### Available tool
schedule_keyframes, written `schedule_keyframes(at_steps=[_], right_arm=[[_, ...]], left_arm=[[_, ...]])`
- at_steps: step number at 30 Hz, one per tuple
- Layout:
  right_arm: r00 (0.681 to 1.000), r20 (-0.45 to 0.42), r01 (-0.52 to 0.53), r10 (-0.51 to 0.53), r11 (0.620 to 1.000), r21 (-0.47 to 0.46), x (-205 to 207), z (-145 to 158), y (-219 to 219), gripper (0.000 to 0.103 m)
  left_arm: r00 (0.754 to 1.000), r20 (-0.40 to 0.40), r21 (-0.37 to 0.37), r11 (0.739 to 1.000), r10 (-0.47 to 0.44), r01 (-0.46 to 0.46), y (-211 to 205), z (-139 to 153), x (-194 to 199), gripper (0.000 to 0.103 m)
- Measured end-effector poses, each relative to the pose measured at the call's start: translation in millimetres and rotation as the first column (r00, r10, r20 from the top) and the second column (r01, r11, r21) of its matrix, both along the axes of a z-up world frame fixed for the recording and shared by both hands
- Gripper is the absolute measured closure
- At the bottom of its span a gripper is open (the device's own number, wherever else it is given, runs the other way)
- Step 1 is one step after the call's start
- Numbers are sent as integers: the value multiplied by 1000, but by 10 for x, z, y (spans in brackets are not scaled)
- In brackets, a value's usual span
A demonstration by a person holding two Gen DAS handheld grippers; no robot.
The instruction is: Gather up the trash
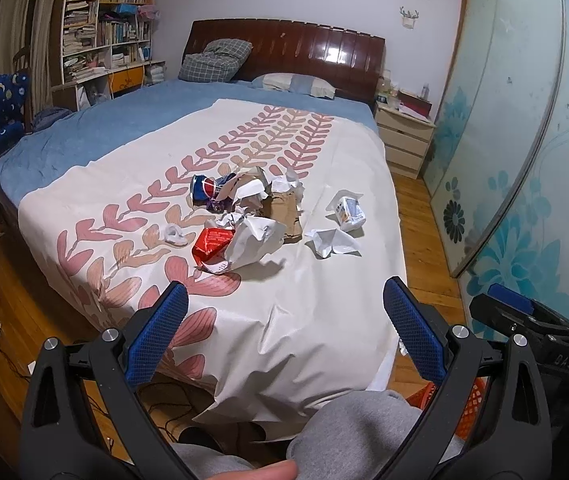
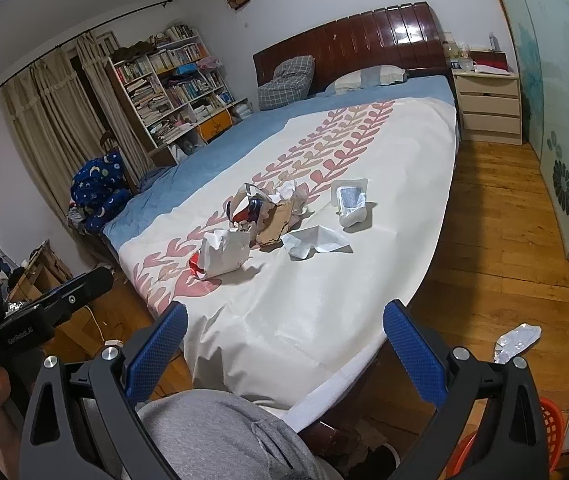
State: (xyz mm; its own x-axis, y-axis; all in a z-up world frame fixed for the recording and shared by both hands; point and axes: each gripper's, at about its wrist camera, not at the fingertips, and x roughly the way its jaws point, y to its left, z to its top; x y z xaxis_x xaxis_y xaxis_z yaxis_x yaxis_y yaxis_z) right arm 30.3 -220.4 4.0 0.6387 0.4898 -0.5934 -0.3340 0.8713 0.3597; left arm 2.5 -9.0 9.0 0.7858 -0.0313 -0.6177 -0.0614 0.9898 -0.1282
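Fingers of both grippers (image 1: pixel 284 324) (image 2: pixel 284 344) spread, empty; orange basket (image 2: pixel 552 432) largely hidden behind them.

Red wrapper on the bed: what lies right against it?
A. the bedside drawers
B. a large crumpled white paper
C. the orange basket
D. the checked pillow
B. The red wrapper is tucked against, and partly under, the large crumpled white paper at the near end of the trash pile; both open grippers are clear of it.
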Motion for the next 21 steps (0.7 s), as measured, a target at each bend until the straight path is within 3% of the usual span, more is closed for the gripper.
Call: schedule_keyframes(at_steps=[21], right_arm=[[1000, -18, -4, 4, 1000, 8, 41, -48, 49, 6]], left_arm=[[1000, -12, 3, 1000, -14, 14, -44, -8, 0, 6]])
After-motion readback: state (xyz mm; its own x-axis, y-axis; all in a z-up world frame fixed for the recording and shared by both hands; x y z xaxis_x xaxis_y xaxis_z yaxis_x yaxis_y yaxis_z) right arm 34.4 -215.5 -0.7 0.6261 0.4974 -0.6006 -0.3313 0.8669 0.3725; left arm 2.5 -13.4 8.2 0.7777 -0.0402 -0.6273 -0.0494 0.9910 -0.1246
